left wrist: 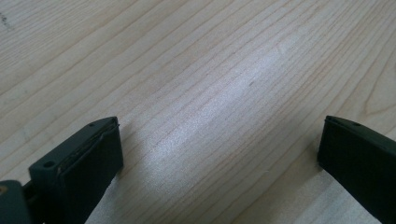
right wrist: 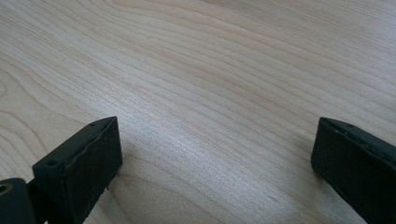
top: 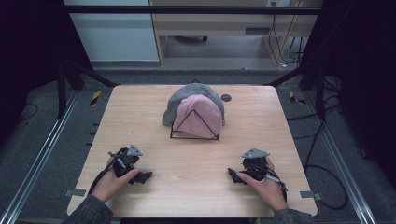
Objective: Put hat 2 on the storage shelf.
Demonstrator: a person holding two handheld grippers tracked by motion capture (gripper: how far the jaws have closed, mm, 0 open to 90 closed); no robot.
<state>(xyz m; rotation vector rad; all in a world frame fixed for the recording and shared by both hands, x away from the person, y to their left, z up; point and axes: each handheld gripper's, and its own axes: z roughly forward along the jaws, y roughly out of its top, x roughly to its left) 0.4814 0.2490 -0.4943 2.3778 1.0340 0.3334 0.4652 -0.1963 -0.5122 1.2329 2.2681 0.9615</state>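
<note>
Pink hat and grey hat drape the wire stand; both grippers, left gripper and right gripper, gape empty.

A pink cap sits draped over a black wire stand, a triangular frame standing upright at the middle of the surface. Behind and around it a grey cap lies slumped, touching the pink one, its edge spilling down on the left side.
</note>
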